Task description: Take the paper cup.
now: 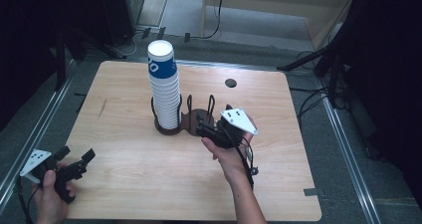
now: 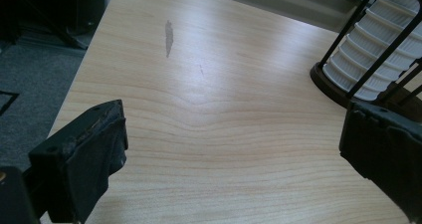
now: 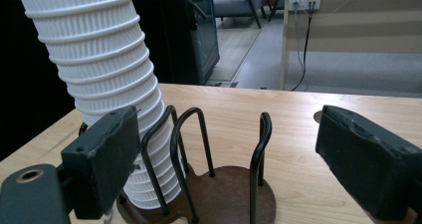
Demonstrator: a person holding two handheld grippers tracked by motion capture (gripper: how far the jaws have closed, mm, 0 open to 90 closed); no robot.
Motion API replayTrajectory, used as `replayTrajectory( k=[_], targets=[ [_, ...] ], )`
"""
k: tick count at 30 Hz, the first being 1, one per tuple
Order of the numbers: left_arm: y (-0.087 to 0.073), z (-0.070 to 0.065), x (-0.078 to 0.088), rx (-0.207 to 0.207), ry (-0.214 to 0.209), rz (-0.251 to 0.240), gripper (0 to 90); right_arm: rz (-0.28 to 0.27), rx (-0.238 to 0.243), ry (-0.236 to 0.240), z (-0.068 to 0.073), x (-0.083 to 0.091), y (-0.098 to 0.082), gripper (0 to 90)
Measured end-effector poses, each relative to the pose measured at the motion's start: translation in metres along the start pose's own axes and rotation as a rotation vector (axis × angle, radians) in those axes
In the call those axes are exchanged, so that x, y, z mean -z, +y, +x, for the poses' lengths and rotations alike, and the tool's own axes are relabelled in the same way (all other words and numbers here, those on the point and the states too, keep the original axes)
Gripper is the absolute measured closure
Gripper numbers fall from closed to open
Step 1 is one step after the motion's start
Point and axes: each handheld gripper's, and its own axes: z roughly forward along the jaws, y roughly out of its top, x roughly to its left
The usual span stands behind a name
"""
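The desk (image 1: pixel 149 184) has broad bare wood across its front half and along its left side, with a small dark hole (image 1: pixel 230 82) near the far edge. The only things standing on it are a dark wire cup holder (image 1: pixel 185 120) near the middle and the tall stack of white cups (image 1: pixel 164 87) in the holder's left bay, topped by a blue-banded cup. The stack leans slightly. The holder's right bay is vacant, its wire loops standing upright.

The person's left hand (image 1: pixel 50 191) sits at the desk's near left corner, well apart from the holder, with its left tongs (image 1: pixel 75 159) pointing across the bare wood toward the stack. In the left gripper view the jaws stand wide with only the desk between them.

The right forearm reaches up from the near edge, and the right hand (image 1: pixel 226 152) holds the right tongs (image 1: pixel 201 124) level, aimed into the holder's right bay and just beside its rim. In the right gripper view, the jaws stand apart, framing the wire loops and the cup stack, gripping nothing.
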Motion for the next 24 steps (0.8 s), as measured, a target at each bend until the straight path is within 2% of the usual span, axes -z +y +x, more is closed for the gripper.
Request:
replayTrajectory(
  k=[7,15,24],
  targets=[
    [0.0,0.0,0.0,0.001,-0.001,-0.001,0.0,0.003,-0.004,0.01,0.006,-0.003,0.0,10.1],
    [0.0,0.001,0.0,0.002,-0.003,0.001,0.0,-0.004,0.002,0.026,0.014,-0.008,0.008,10.1],
    [0.0,0.001,0.0,0.002,-0.004,0.0,0.0,-0.011,0.005,0.057,0.03,-0.019,0.016,10.1]
  ],
)
